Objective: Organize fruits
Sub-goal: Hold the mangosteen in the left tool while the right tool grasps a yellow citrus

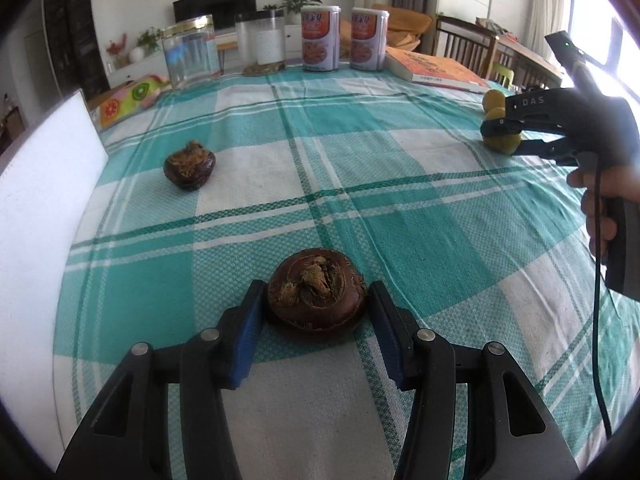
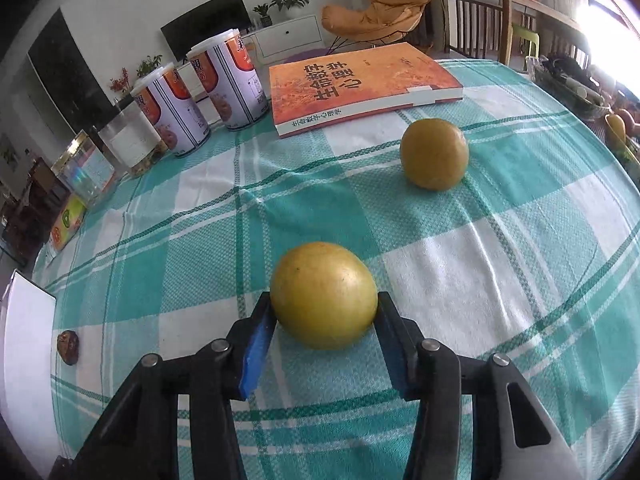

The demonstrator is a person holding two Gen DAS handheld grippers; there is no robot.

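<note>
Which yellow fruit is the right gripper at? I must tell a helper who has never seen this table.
Start from the orange book lying flat on the checked tablecloth. One yellow fruit lies just in front of it, untouched. The nearer yellow fruit sits between the right gripper and its blue pads.

I see bright daylight from the window (image 1: 596, 20) at right, with glare there; edges bend strongly, and shadows are soft.
</note>
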